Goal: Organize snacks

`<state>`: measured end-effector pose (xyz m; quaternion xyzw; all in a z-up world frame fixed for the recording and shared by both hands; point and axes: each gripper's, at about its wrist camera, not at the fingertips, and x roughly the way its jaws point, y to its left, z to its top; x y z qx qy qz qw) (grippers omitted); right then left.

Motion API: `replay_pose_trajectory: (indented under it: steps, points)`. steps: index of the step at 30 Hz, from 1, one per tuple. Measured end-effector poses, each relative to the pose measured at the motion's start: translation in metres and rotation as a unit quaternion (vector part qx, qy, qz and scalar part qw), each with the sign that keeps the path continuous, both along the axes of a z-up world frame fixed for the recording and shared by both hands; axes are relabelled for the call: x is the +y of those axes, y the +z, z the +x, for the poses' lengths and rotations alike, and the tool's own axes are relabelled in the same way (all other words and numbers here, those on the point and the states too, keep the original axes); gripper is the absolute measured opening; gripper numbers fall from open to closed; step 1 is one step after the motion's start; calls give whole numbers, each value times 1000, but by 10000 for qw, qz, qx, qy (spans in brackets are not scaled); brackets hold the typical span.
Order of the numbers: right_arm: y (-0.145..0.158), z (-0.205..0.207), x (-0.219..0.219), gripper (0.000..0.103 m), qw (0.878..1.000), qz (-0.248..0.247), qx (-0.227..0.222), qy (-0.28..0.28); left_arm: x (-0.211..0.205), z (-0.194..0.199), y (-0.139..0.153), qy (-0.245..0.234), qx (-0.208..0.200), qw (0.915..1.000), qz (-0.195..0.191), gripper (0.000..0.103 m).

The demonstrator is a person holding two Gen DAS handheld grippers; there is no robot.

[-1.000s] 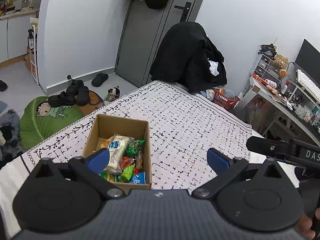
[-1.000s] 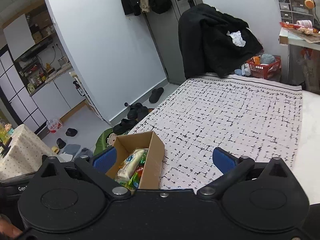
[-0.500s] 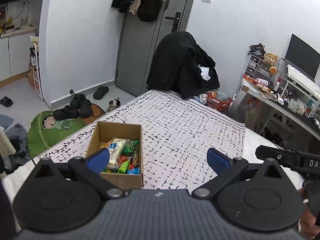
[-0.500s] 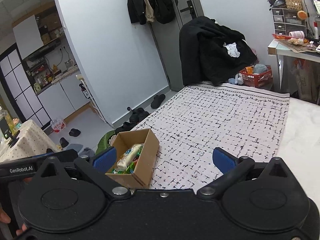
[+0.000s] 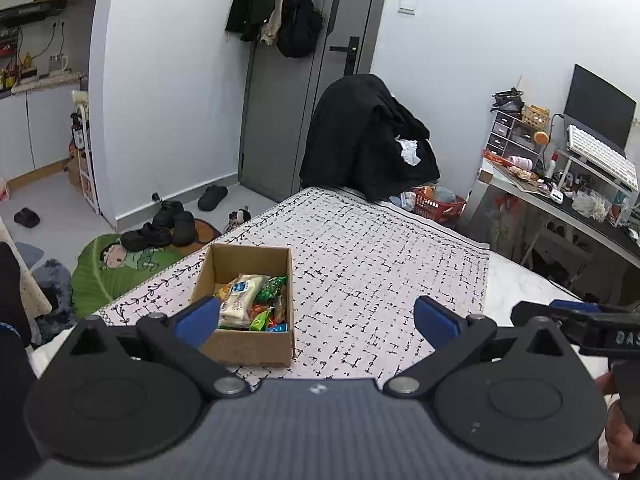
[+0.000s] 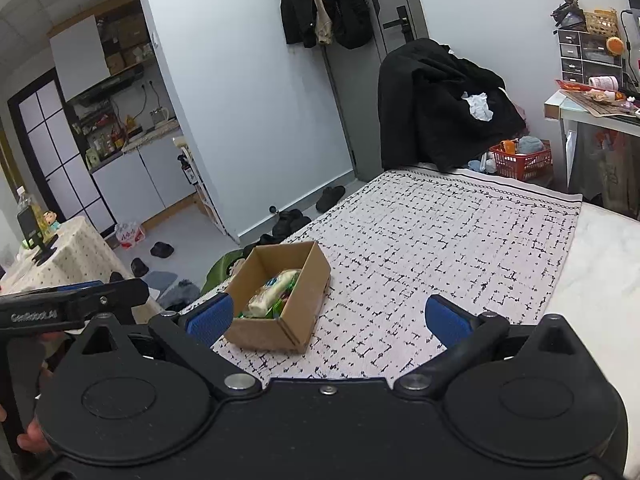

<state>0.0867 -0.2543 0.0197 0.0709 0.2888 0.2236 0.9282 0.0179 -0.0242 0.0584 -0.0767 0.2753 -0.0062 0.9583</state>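
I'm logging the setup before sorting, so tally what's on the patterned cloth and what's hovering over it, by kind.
Cardboard box: 1, on the cloth
Snack packets: several piled inside the box; overlap hides the exact count, so left out of the total
Claws: 2, left claw and right claw, both open and empty
Loose snacks on the cloth: 0
Total: 3

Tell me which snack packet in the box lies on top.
The long white packet with the blue label, lying lengthwise over the green and orange packets in the cardboard box.
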Motion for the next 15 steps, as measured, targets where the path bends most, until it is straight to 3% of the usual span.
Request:
replay_pose_trajectory:
  steps: [15]
  points:
    - [2,-22,7,103,9994,-313,87,145,9,-25,-5,49,-13,9999,164,103]
